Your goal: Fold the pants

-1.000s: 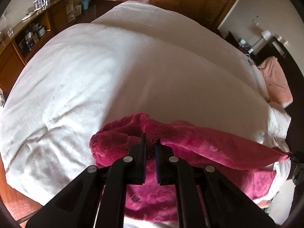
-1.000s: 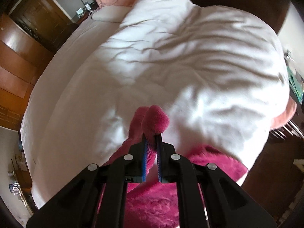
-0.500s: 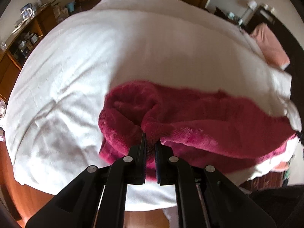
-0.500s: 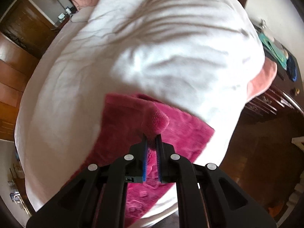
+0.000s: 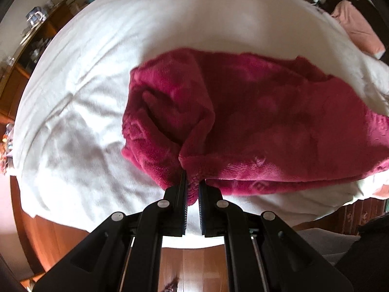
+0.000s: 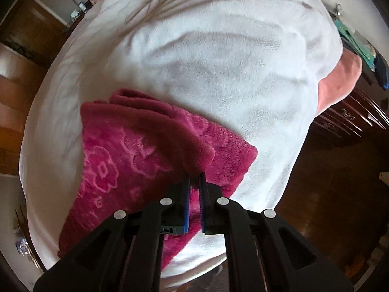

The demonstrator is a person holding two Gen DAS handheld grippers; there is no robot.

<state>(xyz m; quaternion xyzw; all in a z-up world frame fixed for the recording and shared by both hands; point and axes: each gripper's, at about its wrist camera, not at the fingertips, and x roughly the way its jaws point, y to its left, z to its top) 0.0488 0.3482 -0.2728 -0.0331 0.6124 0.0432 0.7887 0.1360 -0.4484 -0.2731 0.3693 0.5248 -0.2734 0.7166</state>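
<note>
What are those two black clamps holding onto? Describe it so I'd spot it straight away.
Look at the big bed with the white duvet. Near its close edge lie the pants, pinched by the left tool and the right tool. They are the only deep magenta, fluffy thing there, embossed with flower shapes, unlike the pale pink pillow.

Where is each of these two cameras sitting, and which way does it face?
Left wrist: on the left hand-held gripper, looking along its fingers down at red pants on a white bed; only the gripper shows.
Right wrist: on the right hand-held gripper, facing the pants' other end; only the gripper shows.
Shared: pants, bed, each gripper shut on fabric.
</note>
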